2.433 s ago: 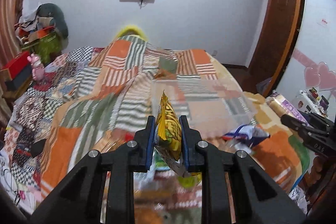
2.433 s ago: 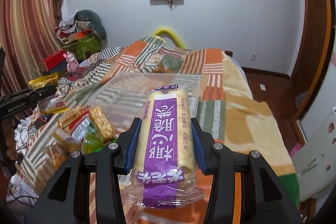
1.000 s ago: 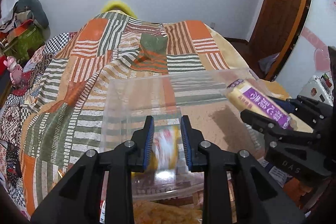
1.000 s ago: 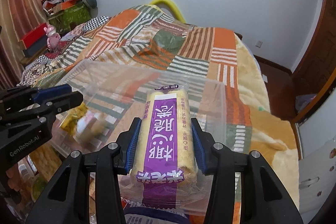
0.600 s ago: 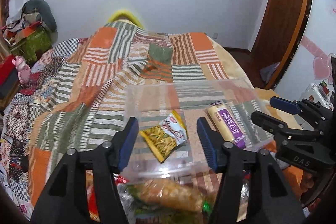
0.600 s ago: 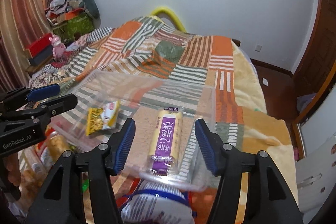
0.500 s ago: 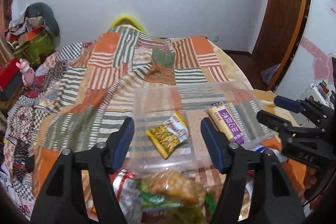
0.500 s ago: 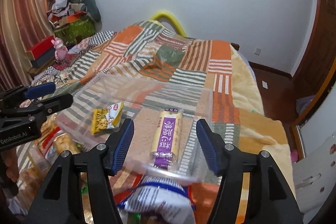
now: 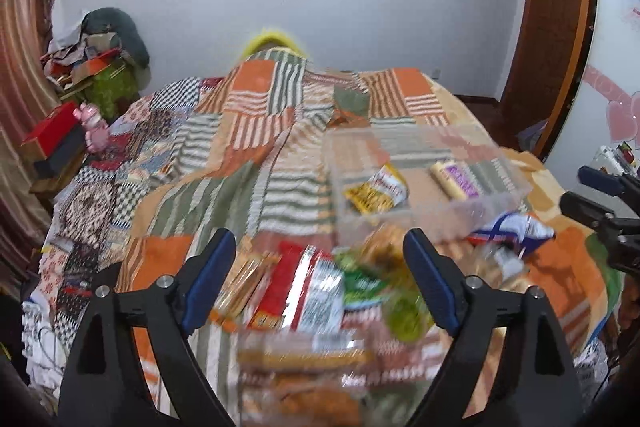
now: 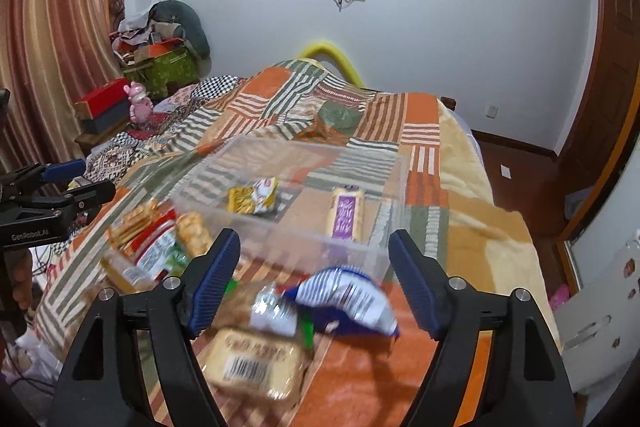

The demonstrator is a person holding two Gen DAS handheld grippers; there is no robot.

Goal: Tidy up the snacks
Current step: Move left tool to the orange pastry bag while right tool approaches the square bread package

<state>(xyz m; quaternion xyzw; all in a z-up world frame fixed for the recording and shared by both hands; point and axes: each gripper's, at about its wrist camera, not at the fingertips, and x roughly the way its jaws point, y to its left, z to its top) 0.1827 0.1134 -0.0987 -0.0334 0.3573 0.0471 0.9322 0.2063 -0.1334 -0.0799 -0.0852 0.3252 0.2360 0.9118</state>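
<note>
A clear plastic bin [image 10: 372, 159] sits on the patchwork bed. Inside it lie a yellow snack packet [image 10: 253, 200] and a long purple-labelled cracker pack [image 10: 346, 213]; both also show in the left wrist view, the packet [image 9: 376, 193] and the cracker pack [image 9: 456, 181]. My left gripper [image 9: 318, 285] is open and empty above a pile of loose snacks [image 9: 312, 299] in front of the bin [image 9: 436, 231]. My right gripper [image 10: 314, 277] is open and empty above a blue-and-white striped bag [image 10: 348, 297] and a tan cracker pack [image 10: 256, 359].
Loose snack packs [image 10: 160, 243] lie left of the bin. A bedside stand with red boxes [image 10: 102, 105] and a pink toy [image 10: 138, 103] is at the far left, by a curtain. A white cabinet [image 10: 592, 311] stands to the right of the bed.
Both grippers let go of their snacks into the bin, opened wide, then drew back toward the loose pile in front of it. The left view swung left.
</note>
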